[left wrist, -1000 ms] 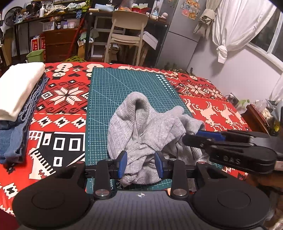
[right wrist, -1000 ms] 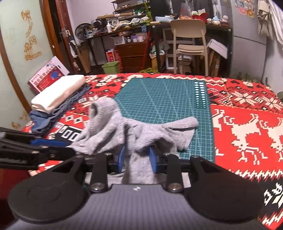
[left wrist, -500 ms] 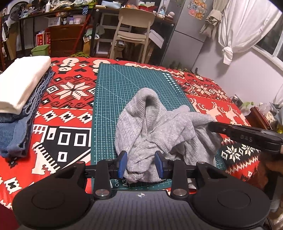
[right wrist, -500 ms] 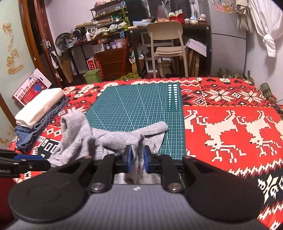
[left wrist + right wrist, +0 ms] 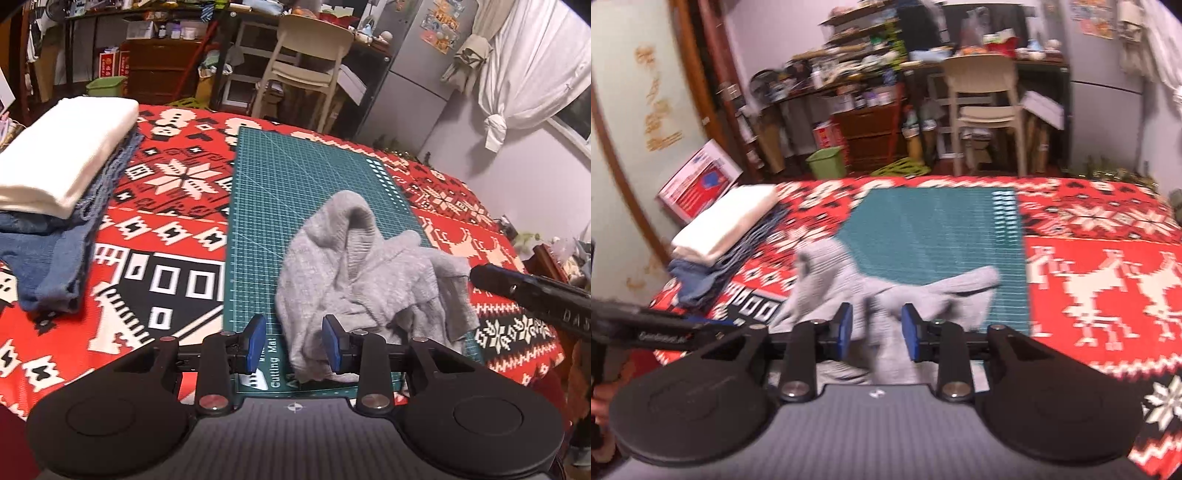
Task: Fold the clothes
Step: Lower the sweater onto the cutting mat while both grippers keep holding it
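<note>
worktop (image 5: 155, 236) covered by a red, white and black patterned cloth (image 5: 173, 184); a green cutting mat (image 5: 295, 184) lies along its middle. at the left edge, a stack of folded clothes (image 5: 55, 206): a white piece on top, blue denim beneath.

grey knit garment (image 5: 369, 273) sits crumpled on the near end of the mat, one ribbed part standing up in a hump, its right side spilling over the mat edge onto the cloth.

containers: a green bin (image 5: 826, 161) stands on the floor beyond the worktop; contents not visible. a cream chair (image 5: 310, 59) is behind it, by a cluttered desk.

left tongs (image 5: 293, 341): released, blue pads apart. the near hem of the garment lies against the right pad; the left pad is clear of it, over bare mat. nothing clamped.

right tongs (image 5: 875, 330): released, pads apart, a fold of the garment rising between them. right wrist view is motion-blurred, so whether cloth touches either pad cannot be told.

each tool's black body shows at the edge of the other's view.
</note>
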Demonstrator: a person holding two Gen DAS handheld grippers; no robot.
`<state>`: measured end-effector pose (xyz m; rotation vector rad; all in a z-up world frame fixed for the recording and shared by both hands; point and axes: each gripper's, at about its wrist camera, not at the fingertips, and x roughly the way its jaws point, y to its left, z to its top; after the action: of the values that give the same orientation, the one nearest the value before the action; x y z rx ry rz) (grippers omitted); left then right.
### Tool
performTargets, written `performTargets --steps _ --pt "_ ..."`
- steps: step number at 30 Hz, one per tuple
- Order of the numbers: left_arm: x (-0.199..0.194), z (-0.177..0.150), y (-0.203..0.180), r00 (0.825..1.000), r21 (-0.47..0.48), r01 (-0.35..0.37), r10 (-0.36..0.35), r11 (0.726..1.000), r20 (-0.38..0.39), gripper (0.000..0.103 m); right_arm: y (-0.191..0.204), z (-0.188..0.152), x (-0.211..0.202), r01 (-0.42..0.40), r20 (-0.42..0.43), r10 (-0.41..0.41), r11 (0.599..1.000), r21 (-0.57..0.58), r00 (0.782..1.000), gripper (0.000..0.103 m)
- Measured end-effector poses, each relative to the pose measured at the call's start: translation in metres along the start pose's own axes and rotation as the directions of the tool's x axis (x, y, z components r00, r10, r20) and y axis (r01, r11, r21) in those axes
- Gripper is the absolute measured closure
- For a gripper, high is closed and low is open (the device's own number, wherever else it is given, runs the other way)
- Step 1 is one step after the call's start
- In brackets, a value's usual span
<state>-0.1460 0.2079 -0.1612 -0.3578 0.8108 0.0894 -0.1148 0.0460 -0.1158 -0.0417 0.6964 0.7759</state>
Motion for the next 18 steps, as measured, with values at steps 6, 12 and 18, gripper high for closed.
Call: performTargets --steps 6,12,18 --pt "-0.005 -0.003 0.004 1.000 -0.003 -0.003 0.003 1.000 0.002 0.074 0.011 0.001 0.023 -0.028 -0.028 0.028 1.000 0.005 0.999 0.063" --pt "-0.009 -0.005 0.010 1.000 -0.018 -0.005 0.005 1.000 0.006 0.074 0.014 0.004 0.042 -0.047 -0.066 0.048 0.999 0.017 0.997 0.089" --pt "-0.009 -0.006 0.014 1.000 -0.029 -0.006 0.006 1.000 0.004 0.074 0.003 0.017 0.041 -0.038 -0.039 0.039 0.999 0.038 0.998 0.096"
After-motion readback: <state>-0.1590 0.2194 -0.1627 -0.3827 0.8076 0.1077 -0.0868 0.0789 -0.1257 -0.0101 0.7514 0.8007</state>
